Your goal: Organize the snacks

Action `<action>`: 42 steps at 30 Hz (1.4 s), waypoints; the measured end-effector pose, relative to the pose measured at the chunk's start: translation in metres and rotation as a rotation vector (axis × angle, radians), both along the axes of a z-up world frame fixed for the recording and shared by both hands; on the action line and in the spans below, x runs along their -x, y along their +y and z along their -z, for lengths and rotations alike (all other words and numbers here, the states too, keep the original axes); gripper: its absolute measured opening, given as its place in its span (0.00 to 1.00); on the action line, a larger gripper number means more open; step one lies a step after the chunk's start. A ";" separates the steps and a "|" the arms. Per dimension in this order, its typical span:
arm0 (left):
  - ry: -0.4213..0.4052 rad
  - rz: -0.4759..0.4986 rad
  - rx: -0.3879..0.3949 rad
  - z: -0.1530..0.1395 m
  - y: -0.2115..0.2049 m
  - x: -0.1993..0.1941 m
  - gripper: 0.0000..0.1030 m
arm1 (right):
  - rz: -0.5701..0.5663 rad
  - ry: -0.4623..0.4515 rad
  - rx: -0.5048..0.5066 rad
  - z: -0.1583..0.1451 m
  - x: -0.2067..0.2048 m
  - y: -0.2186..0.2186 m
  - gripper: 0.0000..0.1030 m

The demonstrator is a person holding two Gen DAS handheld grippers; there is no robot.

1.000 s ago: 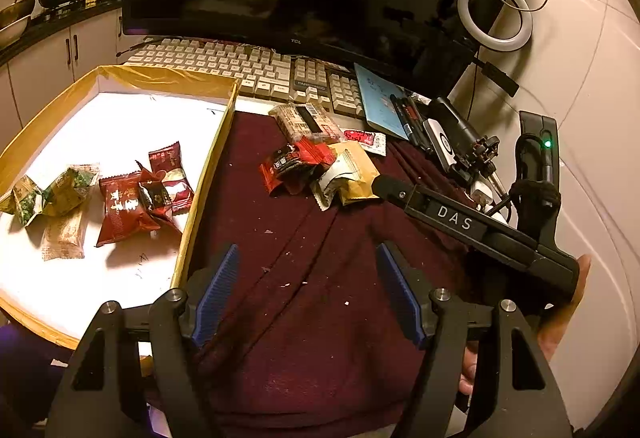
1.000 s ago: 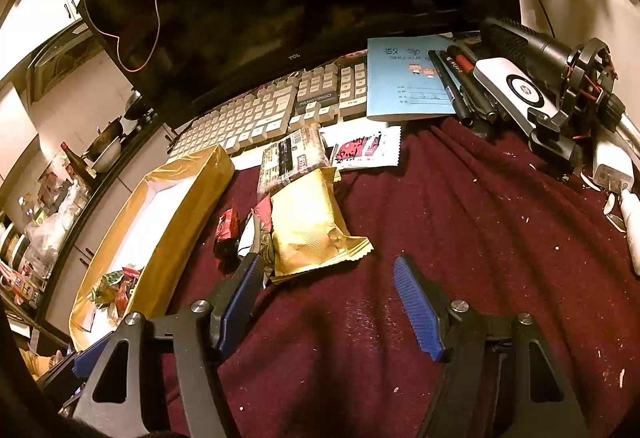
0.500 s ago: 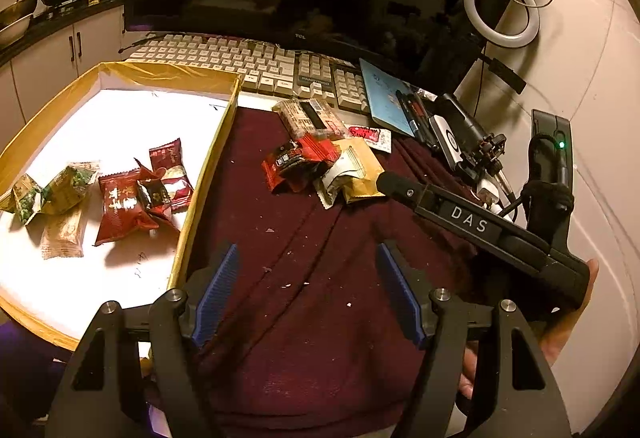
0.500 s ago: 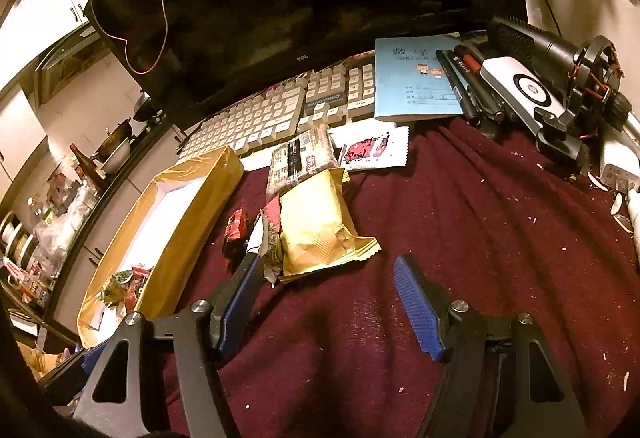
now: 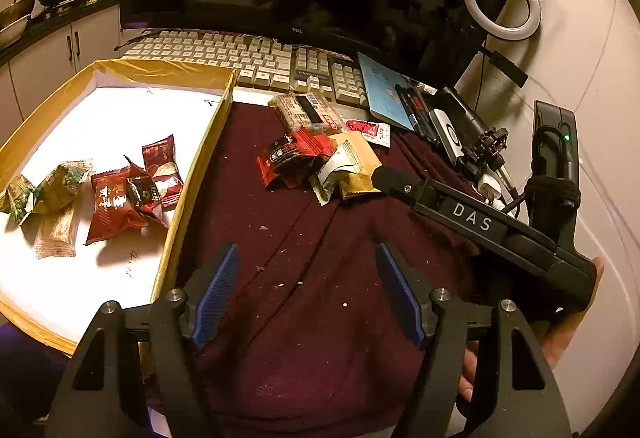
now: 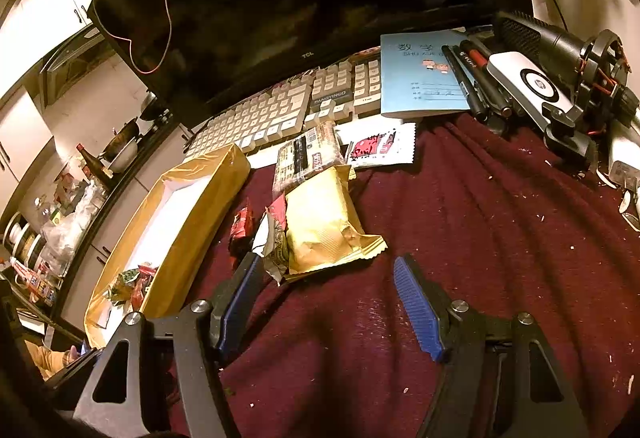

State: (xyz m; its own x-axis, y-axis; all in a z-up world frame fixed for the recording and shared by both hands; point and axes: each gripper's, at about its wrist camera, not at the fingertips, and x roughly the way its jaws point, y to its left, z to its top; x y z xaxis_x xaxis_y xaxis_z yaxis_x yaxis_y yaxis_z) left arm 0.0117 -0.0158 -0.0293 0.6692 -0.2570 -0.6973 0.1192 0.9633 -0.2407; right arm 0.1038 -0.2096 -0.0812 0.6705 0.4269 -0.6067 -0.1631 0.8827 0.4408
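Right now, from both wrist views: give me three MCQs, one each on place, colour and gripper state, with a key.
1. Where does the yellow packet lie?
A. in the box
B. on the maroon cloth
C. on the keyboard

2. What colour is the notebook by the keyboard?
A. light blue
B. green
C. black

3. What state is the right gripper in?
A. shut on a packet
B. open, nothing held
C. shut, nothing held

Key: B, it rests on cloth outside the gold-rimmed box; A, its cover is pale blue; B, the blue pads stand apart, the packet just ahead of them.
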 end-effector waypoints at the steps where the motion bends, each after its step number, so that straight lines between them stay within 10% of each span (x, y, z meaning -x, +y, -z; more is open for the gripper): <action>1: 0.000 0.000 0.000 0.000 0.000 0.000 0.68 | 0.000 0.000 0.002 0.000 0.000 0.000 0.68; 42: 0.000 0.003 0.001 0.001 -0.001 -0.001 0.68 | 0.002 0.004 0.016 0.001 -0.001 0.004 0.68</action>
State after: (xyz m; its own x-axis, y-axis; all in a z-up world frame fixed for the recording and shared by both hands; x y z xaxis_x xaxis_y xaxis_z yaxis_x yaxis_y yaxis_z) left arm 0.0132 -0.0171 -0.0302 0.6680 -0.2599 -0.6973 0.1224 0.9626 -0.2416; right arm 0.1049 -0.2060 -0.0822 0.6688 0.4160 -0.6161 -0.1595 0.8898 0.4276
